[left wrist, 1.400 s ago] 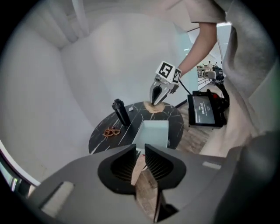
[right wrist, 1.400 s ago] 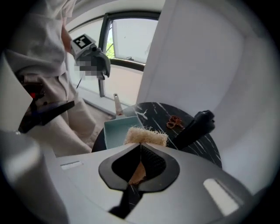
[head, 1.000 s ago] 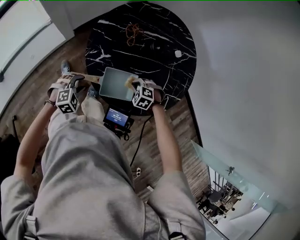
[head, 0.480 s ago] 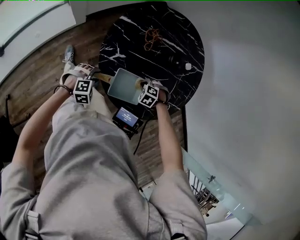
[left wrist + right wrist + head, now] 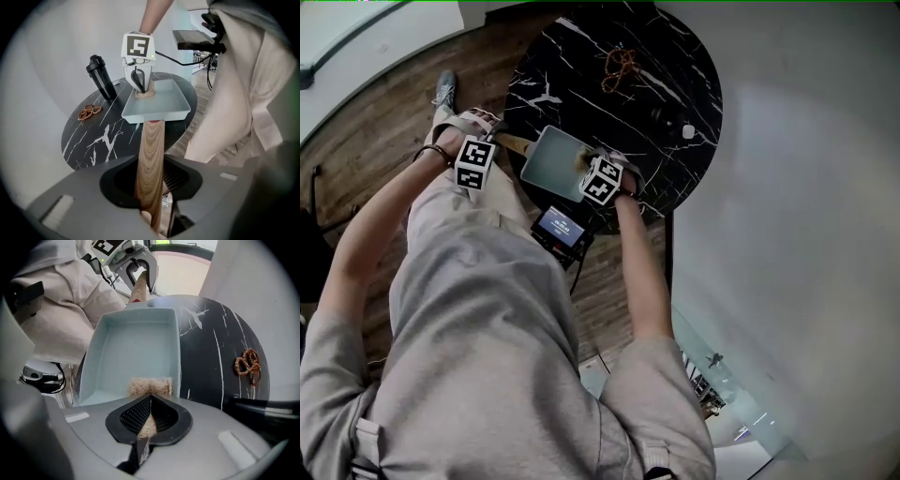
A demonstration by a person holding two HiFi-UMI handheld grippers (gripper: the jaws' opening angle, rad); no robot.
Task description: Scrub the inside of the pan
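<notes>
Left claw [image 5: 150, 187]: jaws just been closing, now clamped on the wooden handle [image 5: 151, 150]. Right claw [image 5: 149, 416] pinched tight on soft sponge [image 5: 150, 386], which touches the pan [image 5: 131, 348] floor just past its tips. Pan looks light, stiff and slick, so grip handle mid-length.

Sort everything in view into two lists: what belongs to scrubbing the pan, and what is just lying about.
For the job: pan, its wooden handle, sponge.

Lying about: beaded bracelet, black bottle, small white object on the table.
</notes>
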